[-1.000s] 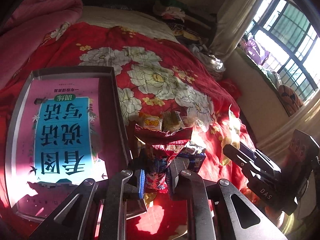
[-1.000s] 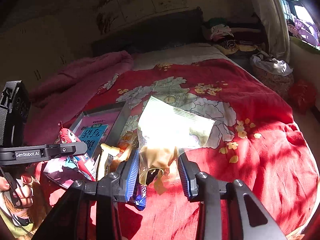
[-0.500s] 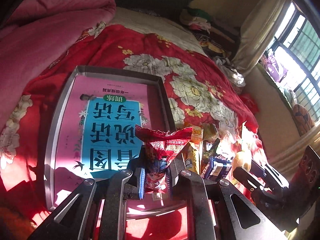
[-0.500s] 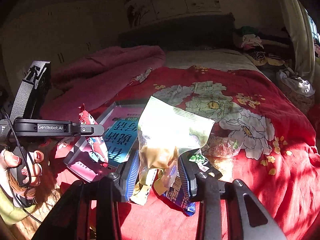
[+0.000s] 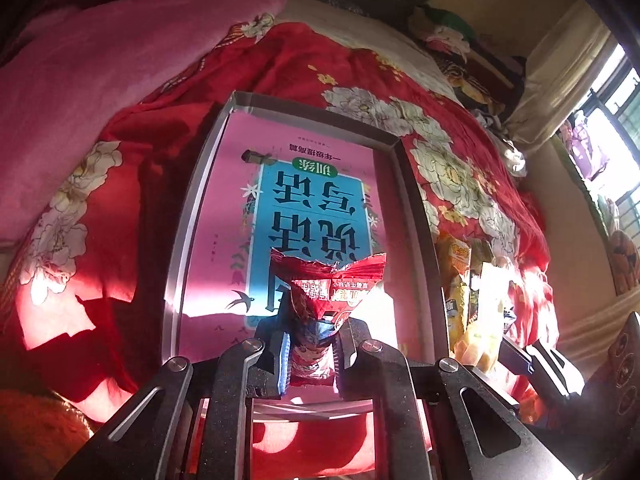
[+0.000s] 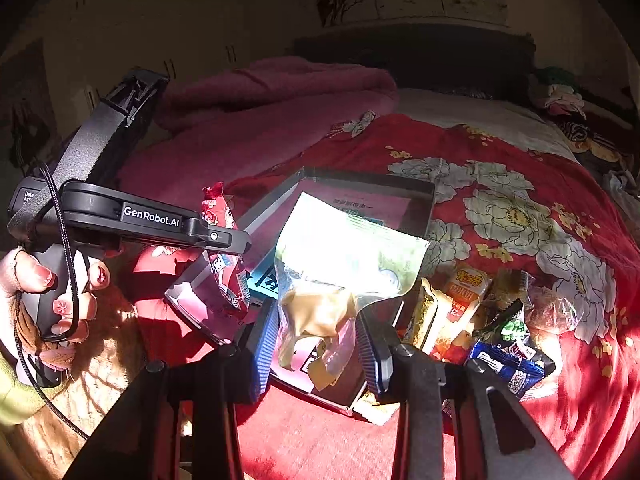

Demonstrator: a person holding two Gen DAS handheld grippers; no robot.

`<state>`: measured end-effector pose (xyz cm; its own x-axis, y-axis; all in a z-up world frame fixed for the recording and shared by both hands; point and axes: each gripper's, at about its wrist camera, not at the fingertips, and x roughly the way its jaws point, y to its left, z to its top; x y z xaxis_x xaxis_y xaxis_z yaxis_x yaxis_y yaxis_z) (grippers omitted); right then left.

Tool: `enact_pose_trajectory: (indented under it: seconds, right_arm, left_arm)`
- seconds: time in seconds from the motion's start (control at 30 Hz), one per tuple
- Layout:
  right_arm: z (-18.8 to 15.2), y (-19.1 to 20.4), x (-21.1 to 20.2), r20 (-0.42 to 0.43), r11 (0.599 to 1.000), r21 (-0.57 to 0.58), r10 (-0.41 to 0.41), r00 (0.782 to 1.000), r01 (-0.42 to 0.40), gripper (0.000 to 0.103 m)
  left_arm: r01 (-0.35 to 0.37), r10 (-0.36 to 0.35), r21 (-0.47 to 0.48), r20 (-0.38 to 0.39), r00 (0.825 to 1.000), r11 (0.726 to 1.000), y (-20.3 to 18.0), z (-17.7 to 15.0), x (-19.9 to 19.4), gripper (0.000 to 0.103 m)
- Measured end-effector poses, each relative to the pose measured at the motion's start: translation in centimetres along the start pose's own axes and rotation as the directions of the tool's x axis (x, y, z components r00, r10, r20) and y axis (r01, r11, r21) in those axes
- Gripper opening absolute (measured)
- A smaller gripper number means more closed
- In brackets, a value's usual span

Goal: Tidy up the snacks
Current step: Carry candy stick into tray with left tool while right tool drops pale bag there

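Both grippers have swung from the snack pile to over the tray; left gripper pinches a red packet, right gripper a clear bag. Drop-off looks next.

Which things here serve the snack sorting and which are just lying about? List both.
For the job: red packet in left gripper; clear bag in right gripper; tray; loose snacks beside it.
Lying about: pink blanket; floral quilt; clothes pile; curtain.
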<state>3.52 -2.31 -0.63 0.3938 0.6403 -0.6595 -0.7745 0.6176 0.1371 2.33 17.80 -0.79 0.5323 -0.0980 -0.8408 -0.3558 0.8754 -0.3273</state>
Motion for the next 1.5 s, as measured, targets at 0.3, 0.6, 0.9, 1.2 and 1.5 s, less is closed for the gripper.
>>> enact_pose_trajectory:
  seconds: [0.3,0.6,0.9,1.2,1.5]
  right_arm:
    - [-0.7,0.5,2.7,-0.076,1.0,-0.022,-0.02,0.997,0.018,0.038]
    - [-1.4,0.3,3.6,-0.106,0.999,-0.034,-0.029,0.994,0.026,0.038]
    - [-2.1,0.3,4.4,-0.143,0.998,-0.046,-0.036,0.989,0.03,0.039]
    - [-2.3,0.2,4.2,-0.146,0.999,-0.037,-0.028,0.989,0.023,0.039]
    - [-2.1,-0.1,2.9,-0.111,1.0,-0.007,-0.012,0.994,0.011,0.039]
  left_arm:
    - [-0.029,0.029,0.014,-0.047,0.998,0.999,0.9,-0.4,1.3,0.017]
    - [-0.04,0.041,0.026,-0.069,0.997,0.999,0.9,-0.5,2.4,0.017]
    - [-0.057,0.06,0.033,-0.095,0.994,0.998,0.9,-0.8,3.6,0.018]
    - [-0.053,0.056,0.033,-0.087,0.995,0.998,0.8,-0.7,3.8,0.018]
    - [0.005,-0.004,0.045,-0.027,1.0,0.999,0.0,-0.3,2.5,0.034]
